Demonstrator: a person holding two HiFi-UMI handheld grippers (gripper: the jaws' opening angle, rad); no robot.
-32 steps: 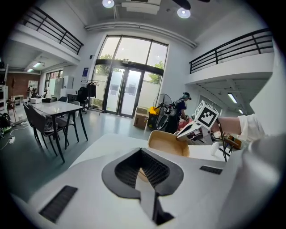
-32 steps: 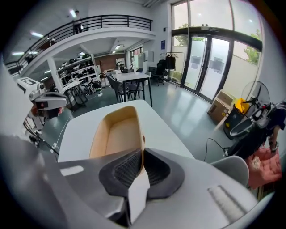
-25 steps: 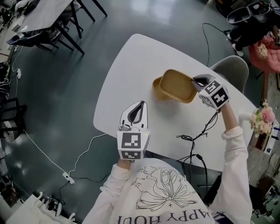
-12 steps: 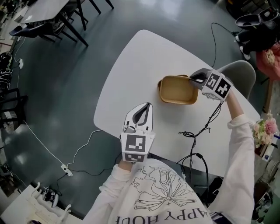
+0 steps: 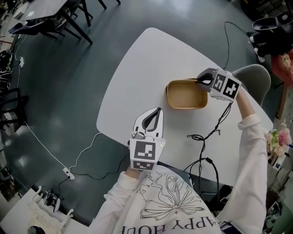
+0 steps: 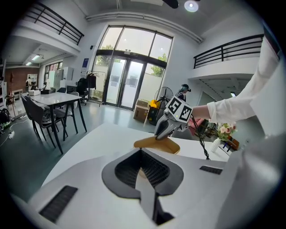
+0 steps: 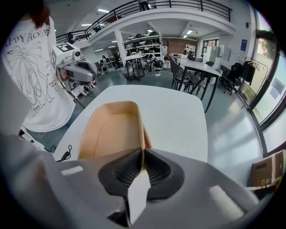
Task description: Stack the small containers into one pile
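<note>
Two tan containers (image 5: 185, 94) sit nested as one pile on the white table (image 5: 142, 68). The lower one shows only as a thin edge (image 7: 146, 137) beside the upper one (image 7: 111, 132). My right gripper (image 5: 199, 81) is at the pile's far right corner. Its jaws are opening, with the upper container's wall still pinched between the pads (image 7: 142, 156). My left gripper (image 5: 157, 112) hovers shut and empty over the table's near edge, pointing at the pile (image 6: 157, 144). From there the right gripper (image 6: 163, 131) shows on the rim.
A black cable (image 5: 204, 135) trails over the table's near right part and off its edge. A grey chair (image 5: 251, 73) stands behind the right gripper, and flowers (image 5: 280, 136) are at the far right. Dark tables and chairs (image 5: 55, 13) stand on the floor to the left.
The right gripper has carried the upper container from tilted and offset over the lower one down into it, so the lower one is nearly hidden. The left gripper has barely moved.
</note>
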